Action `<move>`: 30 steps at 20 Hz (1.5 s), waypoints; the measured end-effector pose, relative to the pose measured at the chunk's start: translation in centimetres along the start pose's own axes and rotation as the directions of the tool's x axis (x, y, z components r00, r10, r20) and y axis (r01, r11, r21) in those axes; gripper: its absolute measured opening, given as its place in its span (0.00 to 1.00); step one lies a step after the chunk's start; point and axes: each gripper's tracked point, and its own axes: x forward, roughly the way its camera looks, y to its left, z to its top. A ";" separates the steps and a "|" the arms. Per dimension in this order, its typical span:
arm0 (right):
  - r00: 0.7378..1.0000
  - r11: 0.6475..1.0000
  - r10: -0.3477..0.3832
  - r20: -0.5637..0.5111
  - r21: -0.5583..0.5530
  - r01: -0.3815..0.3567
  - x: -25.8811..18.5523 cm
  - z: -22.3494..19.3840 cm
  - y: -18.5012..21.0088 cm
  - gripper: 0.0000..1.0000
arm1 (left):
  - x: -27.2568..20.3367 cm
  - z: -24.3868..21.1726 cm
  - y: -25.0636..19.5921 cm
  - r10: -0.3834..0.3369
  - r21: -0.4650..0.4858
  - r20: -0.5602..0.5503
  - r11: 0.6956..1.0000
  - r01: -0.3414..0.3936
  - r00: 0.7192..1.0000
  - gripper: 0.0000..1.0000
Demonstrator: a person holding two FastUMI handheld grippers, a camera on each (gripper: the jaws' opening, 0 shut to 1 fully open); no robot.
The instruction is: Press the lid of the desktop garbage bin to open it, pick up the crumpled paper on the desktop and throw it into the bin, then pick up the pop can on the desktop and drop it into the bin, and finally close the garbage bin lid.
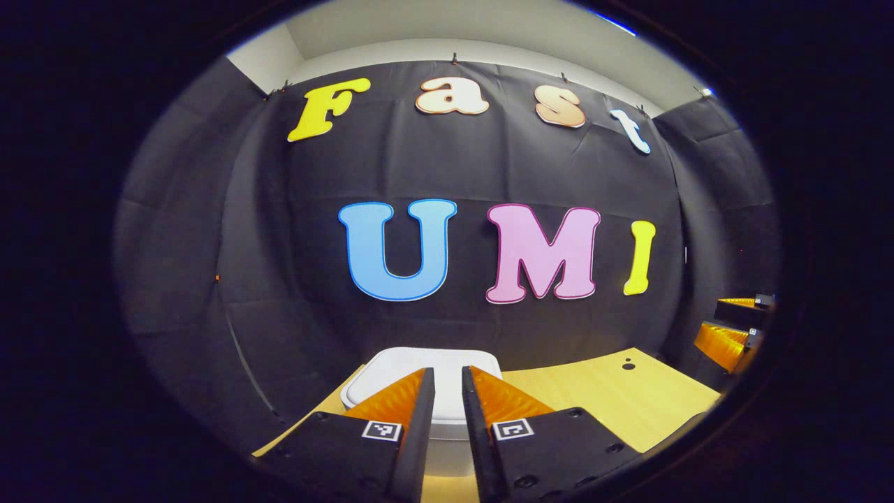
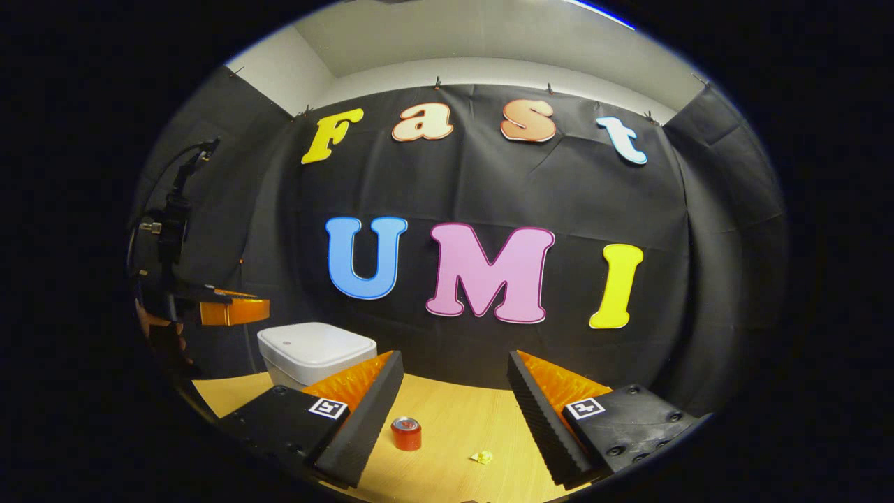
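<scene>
Left gripper (image 1: 448, 391), its fingers nearly together and empty, hangs above the white garbage bin (image 1: 391, 370) at the worktop's (image 1: 594, 398) far left: bring those tips straight down on its closed lid and press firmly.

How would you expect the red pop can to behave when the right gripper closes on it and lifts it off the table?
The pop can stands upright on the wooden table, so a sideways nudge could tip it, and on its round side it would probably roll. Its smooth wall may slip unless squeezed squarely. It looks small beside the right gripper, whose fingers stand wide apart, so it is likely light.
</scene>
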 end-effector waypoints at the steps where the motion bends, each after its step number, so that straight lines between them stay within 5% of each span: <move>1: 1.000 1.000 0.002 -0.006 0.003 -0.002 0.4 -0.3 -0.2 0.97 | 0.8 -0.3 0.2 0.002 0.012 -0.009 1.000 -0.002 1.000 0.29; 4: 0.999 1.000 -0.003 -0.032 0.018 0.004 1.6 -1.5 -0.6 0.97 | 3.3 -2.1 0.7 -0.010 0.003 -0.046 1.000 0.010 0.999 0.10; 6: 0.998 1.000 -0.006 -0.058 0.021 0.007 2.4 -2.4 -0.8 0.97 | 4.7 -4.2 1.5 0.002 -0.013 -0.088 1.000 -0.003 0.996 0.06; 13: 0.994 0.999 -0.021 -0.110 0.022 0.024 3.1 -4.5 -1.8 0.97 | 7.8 -7.5 2.2 -0.070 -0.057 -0.172 0.996 0.061 0.983 0.06; 19: 0.987 0.999 -0.049 -0.152 0.001 0.049 3.6 -6.0 -2.5 0.97 | 7.7 -8.3 2.1 -0.115 -0.046 -0.131 0.993 0.110 0.985 0.06; 27: 0.978 0.998 -0.055 -0.199 0.000 0.056 3.5 -7.4 -3.0 0.97 | 7.6 -7.3 2.5 -0.106 -0.082 -0.055 0.992 0.101 0.993 0.06; 30: 0.980 0.998 -0.065 -0.189 -0.014 0.063 3.5 -6.9 -3.5 0.97 | 7.8 -5.3 2.7 -0.076 -0.020 -0.037 0.997 0.075 0.996 0.06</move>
